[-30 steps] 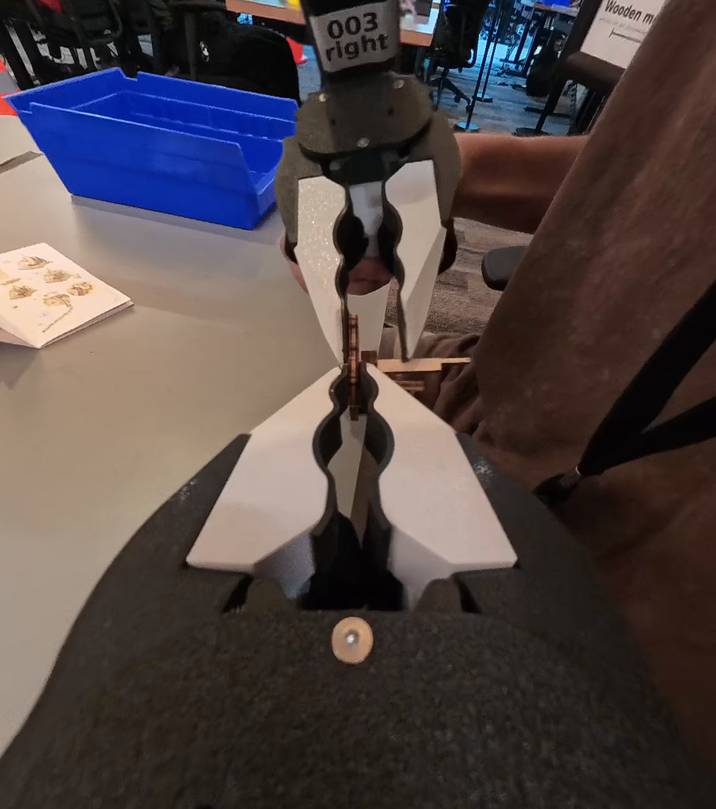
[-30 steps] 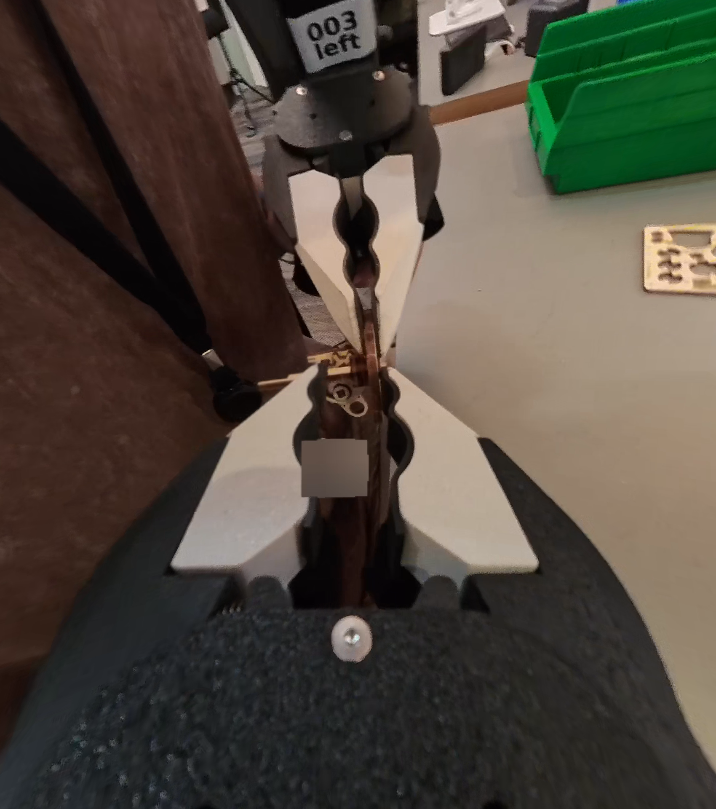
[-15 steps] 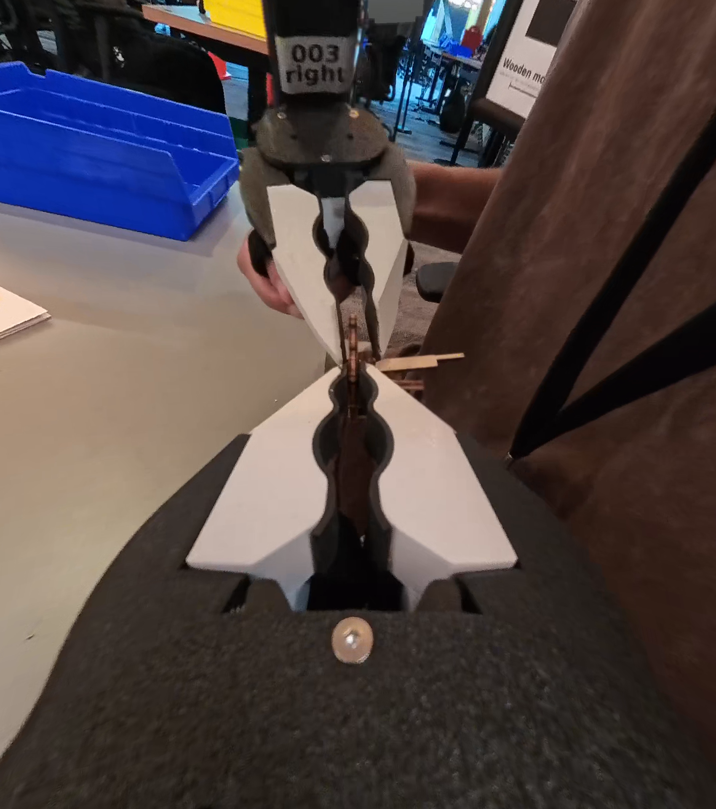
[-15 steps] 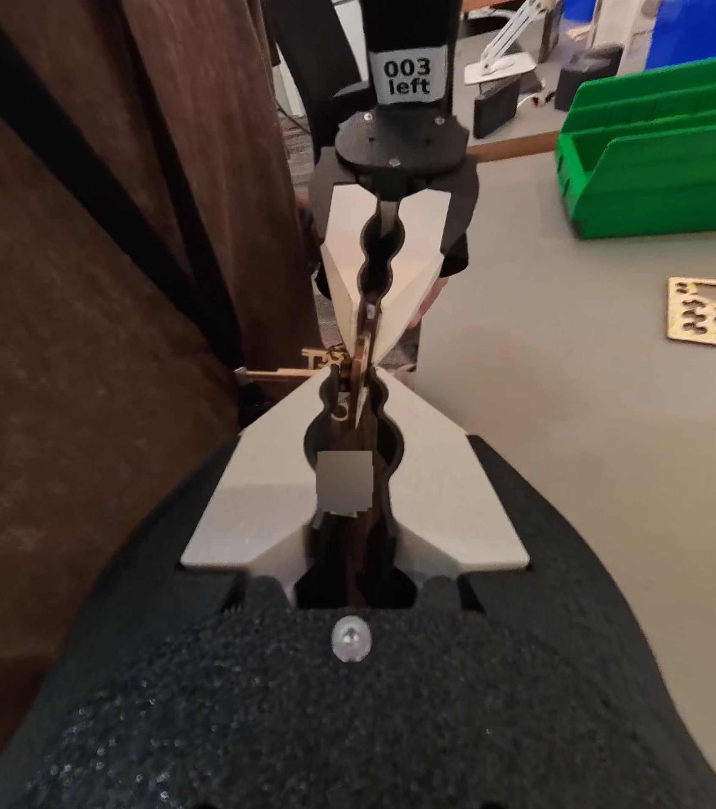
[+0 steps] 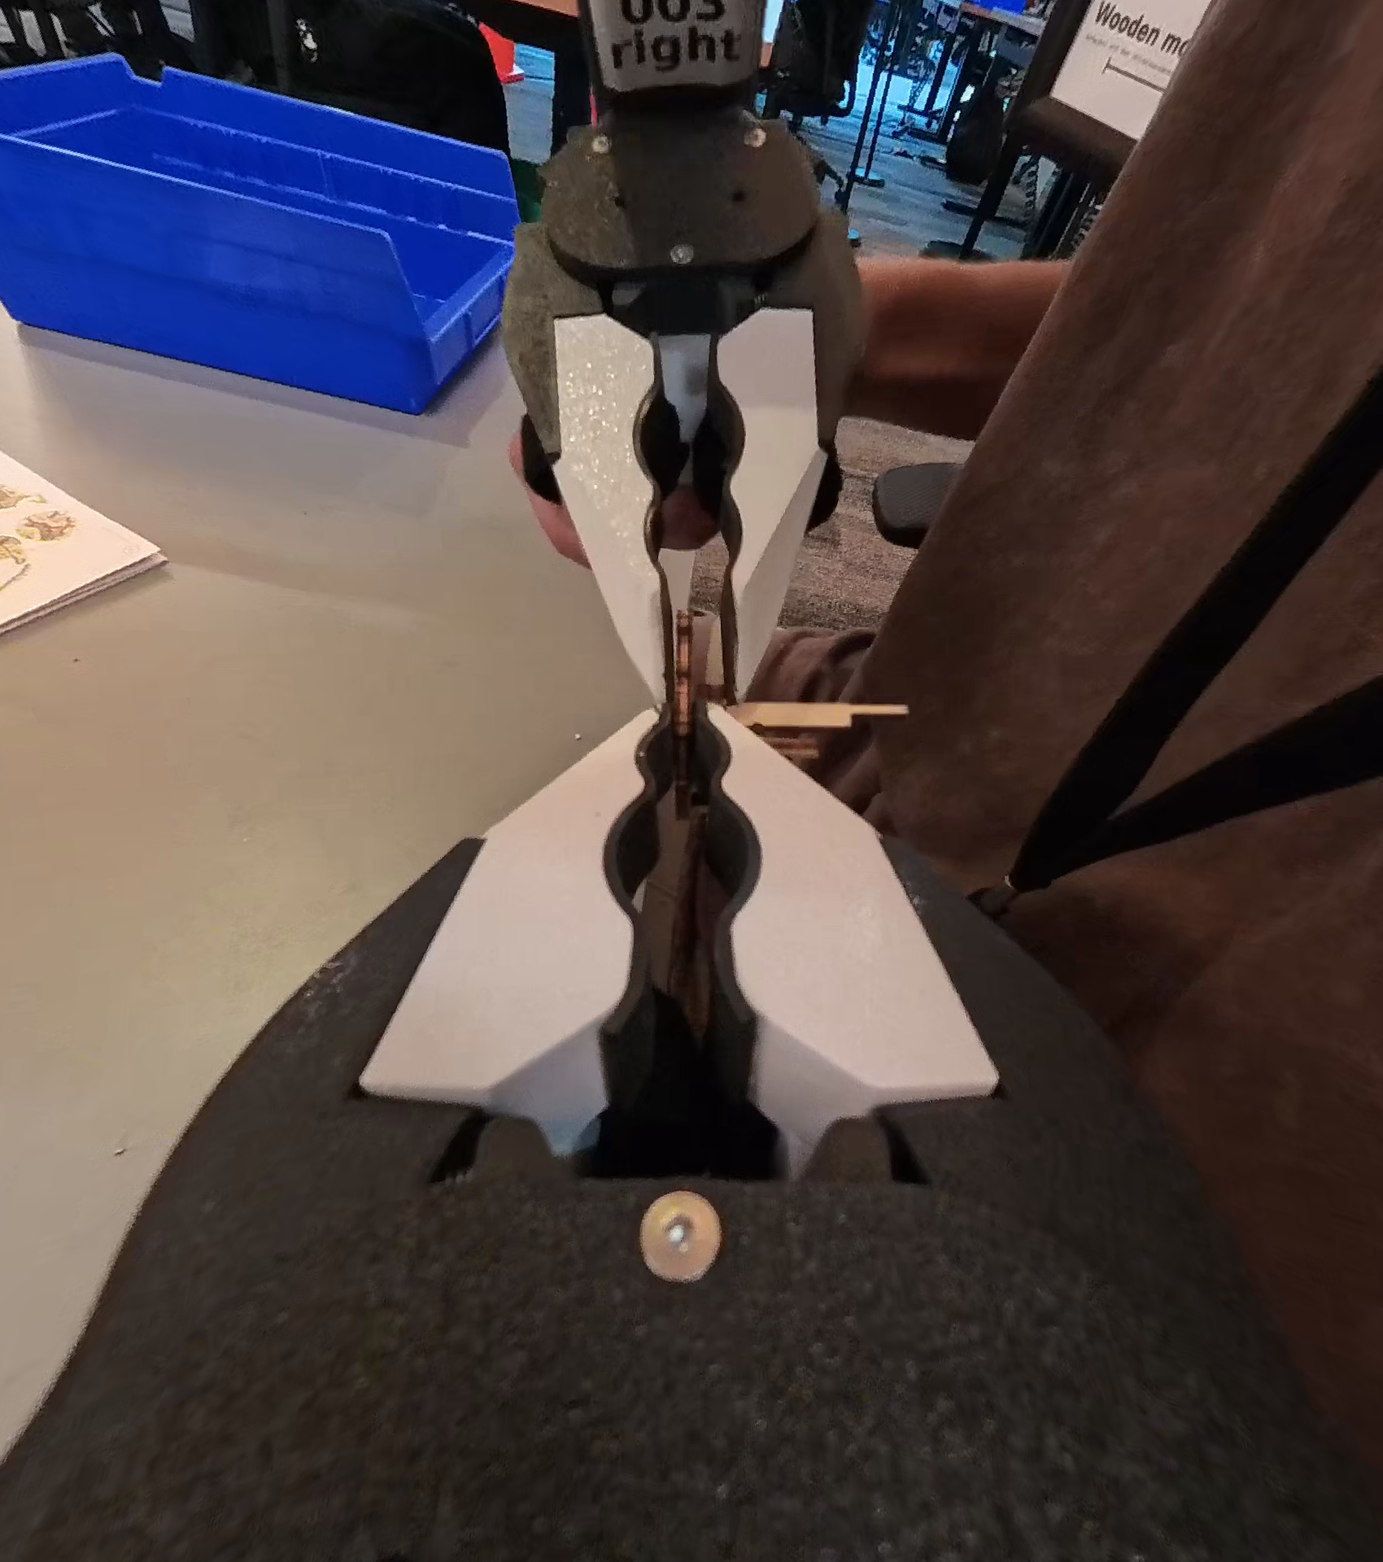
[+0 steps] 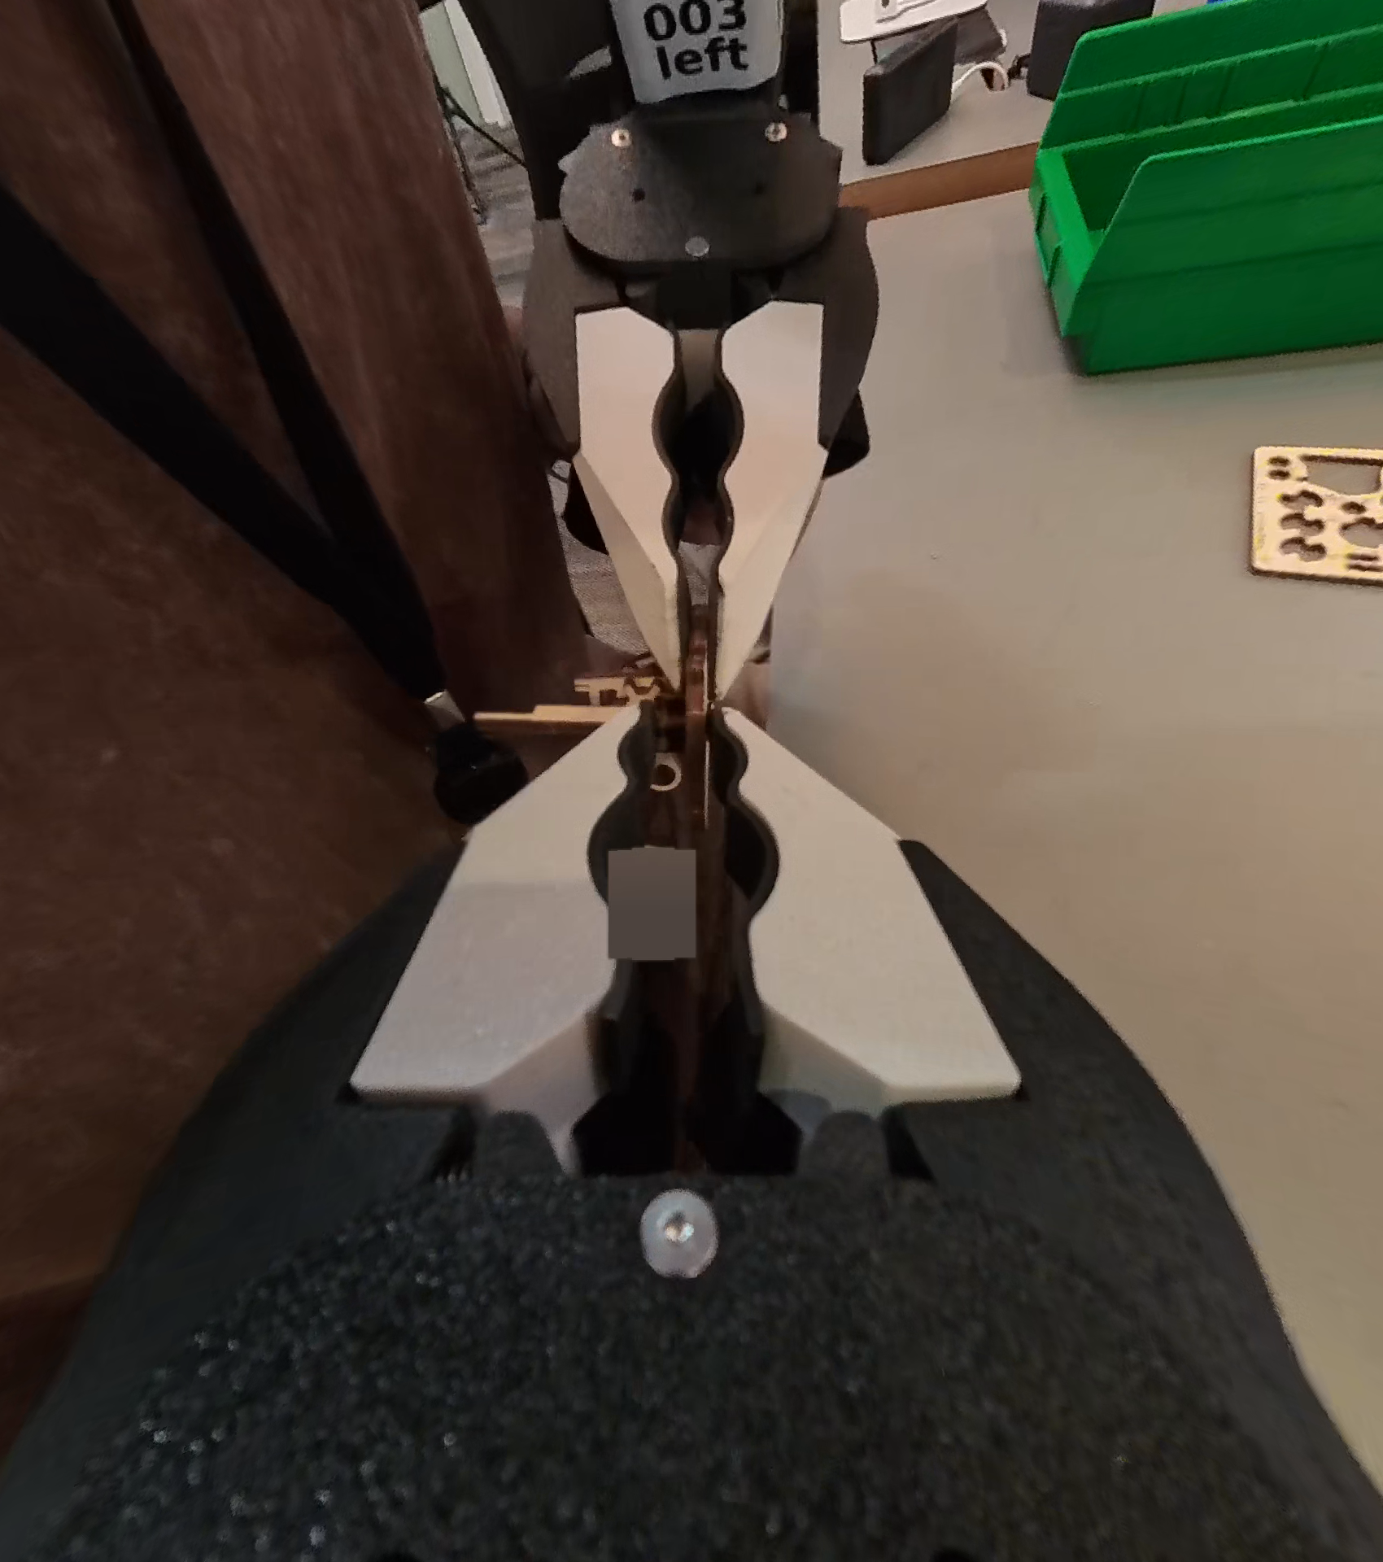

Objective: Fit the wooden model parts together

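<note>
held tip to tip above the edge of the grey surface (image 5: 249, 761), close to a person in a brown garment (image 5: 1263, 592). left claw (image 5: 684, 735) clamped on a thin wooden part (image 5: 681, 761) standing on edge between its white fingers (image 5: 536, 930); right claw (image 6: 684, 727) likewise pinched on its own flat wooden piece (image 6: 701, 761), which carries a small ring-shaped cut-out. meeting at the tips, with a flat wooden assembly (image 5: 823, 714) jutting out sideways toward the person (joint itself too small and too crowded to read as seated or not).

likely trouble, judged from this: thin laser-cut wood gripped edge-on, so any twist of one claw against the other could snap a tab or lever the part out of the grip. slightly off-line pressing could jam the tab at the slot mouth. slipping inside the scalloped pads also possible, since only a narrow edge is held. dropped parts would probably fall off the surface edge into the lap, not onto the surface.

around: blue bin (image 5: 206, 237) and an illustrated instruction booklet (image 5: 3, 532) well apart on the left side; green bin (image 6: 1263, 211) and a punched-out wooden sheet (image 6: 1364, 528) well apart on the right side. nothing on the surface near the joint. black strap (image 5: 1221, 676) and the brown garment just beside the sideways-jutting piece, a possible snag.
</note>
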Demonstrator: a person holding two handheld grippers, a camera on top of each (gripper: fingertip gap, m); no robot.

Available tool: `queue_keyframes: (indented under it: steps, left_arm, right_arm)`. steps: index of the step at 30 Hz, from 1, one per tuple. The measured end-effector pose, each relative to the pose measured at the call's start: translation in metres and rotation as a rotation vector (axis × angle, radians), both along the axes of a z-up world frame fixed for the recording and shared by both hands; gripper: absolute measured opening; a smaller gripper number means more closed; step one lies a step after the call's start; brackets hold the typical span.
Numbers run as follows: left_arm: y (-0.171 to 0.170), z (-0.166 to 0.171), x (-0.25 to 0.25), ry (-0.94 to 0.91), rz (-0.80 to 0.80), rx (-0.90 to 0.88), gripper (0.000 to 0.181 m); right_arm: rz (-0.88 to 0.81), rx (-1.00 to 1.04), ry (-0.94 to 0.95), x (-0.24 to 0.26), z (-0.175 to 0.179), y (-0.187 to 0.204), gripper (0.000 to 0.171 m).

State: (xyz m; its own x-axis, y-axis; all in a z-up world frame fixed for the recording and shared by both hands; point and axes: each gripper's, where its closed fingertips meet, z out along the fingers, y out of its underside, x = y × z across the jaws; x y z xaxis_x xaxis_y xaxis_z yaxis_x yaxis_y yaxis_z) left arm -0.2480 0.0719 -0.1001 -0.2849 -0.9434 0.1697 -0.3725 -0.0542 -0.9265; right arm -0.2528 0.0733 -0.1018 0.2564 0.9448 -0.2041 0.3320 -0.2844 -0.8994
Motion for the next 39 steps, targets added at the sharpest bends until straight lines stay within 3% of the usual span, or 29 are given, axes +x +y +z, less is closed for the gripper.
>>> queue_keyframes:
  steps: [11,27,39]
  left_arm:
    - [-0.0049,0.0001,0.0001,-0.003,-0.021,0.015,0.002]
    - [-0.0007,0.0053,0.0006,-0.023,0.004,-0.013,0.002]
    - [-0.0043,0.0022,0.0028,-0.004,0.022,0.132,0.001]
  right_arm:
    - [0.014,-0.087,0.051,0.0005,0.0001,-0.0045,0.012]
    - [-0.02,-0.047,0.052,0.0006,0.0039,0.0004,0.013]
    - [-0.054,-0.161,0.067,0.0018,-0.0016,-0.0044,0.012]
